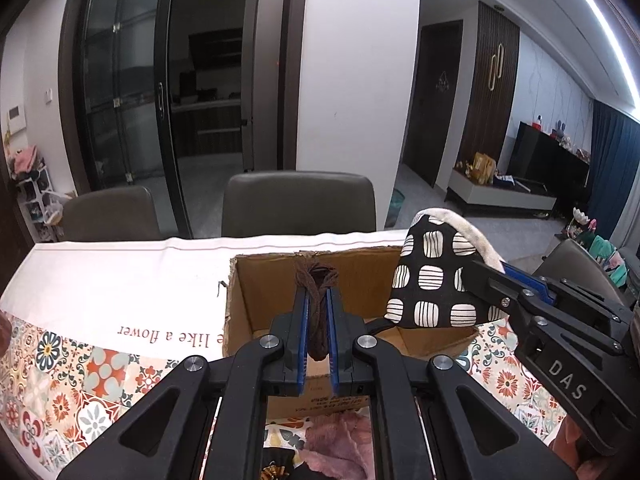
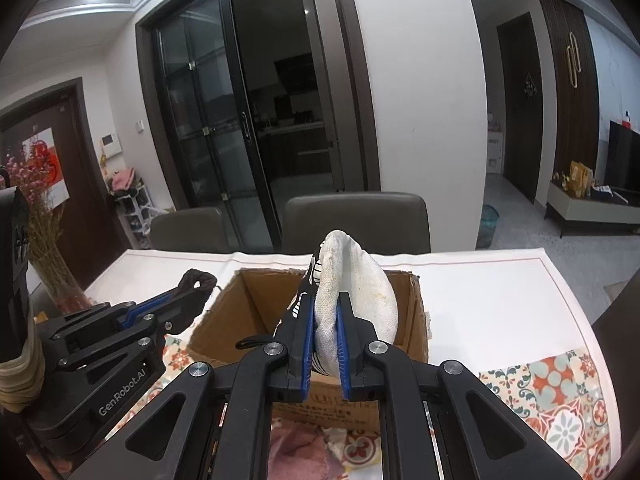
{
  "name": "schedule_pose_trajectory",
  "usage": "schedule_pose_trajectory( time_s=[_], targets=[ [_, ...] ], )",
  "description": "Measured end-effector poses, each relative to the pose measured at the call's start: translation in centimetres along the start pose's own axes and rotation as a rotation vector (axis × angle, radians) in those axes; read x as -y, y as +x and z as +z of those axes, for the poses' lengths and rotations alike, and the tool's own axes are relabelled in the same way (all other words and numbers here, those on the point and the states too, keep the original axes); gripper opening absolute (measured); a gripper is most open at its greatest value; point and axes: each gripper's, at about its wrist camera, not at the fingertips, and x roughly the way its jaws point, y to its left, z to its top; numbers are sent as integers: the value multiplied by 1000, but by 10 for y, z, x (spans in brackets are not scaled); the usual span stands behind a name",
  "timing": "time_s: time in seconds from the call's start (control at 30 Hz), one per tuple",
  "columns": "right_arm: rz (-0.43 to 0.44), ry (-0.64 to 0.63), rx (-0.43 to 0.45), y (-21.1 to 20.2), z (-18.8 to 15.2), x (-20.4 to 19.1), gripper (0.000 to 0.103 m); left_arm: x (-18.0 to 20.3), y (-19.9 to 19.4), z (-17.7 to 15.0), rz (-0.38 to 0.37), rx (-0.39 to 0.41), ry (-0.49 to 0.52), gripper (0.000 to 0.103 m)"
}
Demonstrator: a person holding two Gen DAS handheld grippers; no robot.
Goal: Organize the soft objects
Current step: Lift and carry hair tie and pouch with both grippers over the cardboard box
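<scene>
**Two soft pieces held over the cardboard box**

The cardboard box (image 1: 248, 300) stands open on the table, and I use it as the landmark. The left gripper (image 1: 316, 320) is clenched on a dark brown cord bundle (image 1: 316, 280), which stands up between the blue pads, just above the near wall of the box and toward its left side. In the right wrist view the same bundle (image 2: 196, 280) is just left of the box, so it may not yet be fully over the opening.

The right gripper (image 2: 325, 332) is closed on a padded mitt (image 2: 356, 292), black with white squares on one face (image 1: 430, 280) and plain white on the other. It hangs over the right half of the box opening, above its rim.

Both pieces look light and soft. The cord bundle is thin and loose; I judge it can slide out of the pads or let one loop hang free, so it is better held in the middle of the bundle, where all strands are together. The mitt is thicker and springy; the pads press it visibly near its lower edge, and this hold seems firm. Nothing here looks fragile, so a strong squeeze should do no harm.

In front of the box, nearer than its near wall, some pink fluffy fabric (image 1: 340, 440) lies on the patterned tablecloth (image 1: 80, 368). It should also be light and easy to pinch anywhere.
</scene>
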Motion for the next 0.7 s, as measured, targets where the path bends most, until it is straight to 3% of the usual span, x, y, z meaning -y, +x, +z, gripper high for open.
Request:
schedule_pose_trajectory(
  time_s=[0.3, 0.7],
  targets=[
    [5, 17, -43, 27, 5, 4, 12, -2, 39, 1, -4, -87, -8, 10],
    [73, 34, -172, 74, 2, 16, 13, -5, 69, -3, 10, -172, 10, 14]
  ],
)
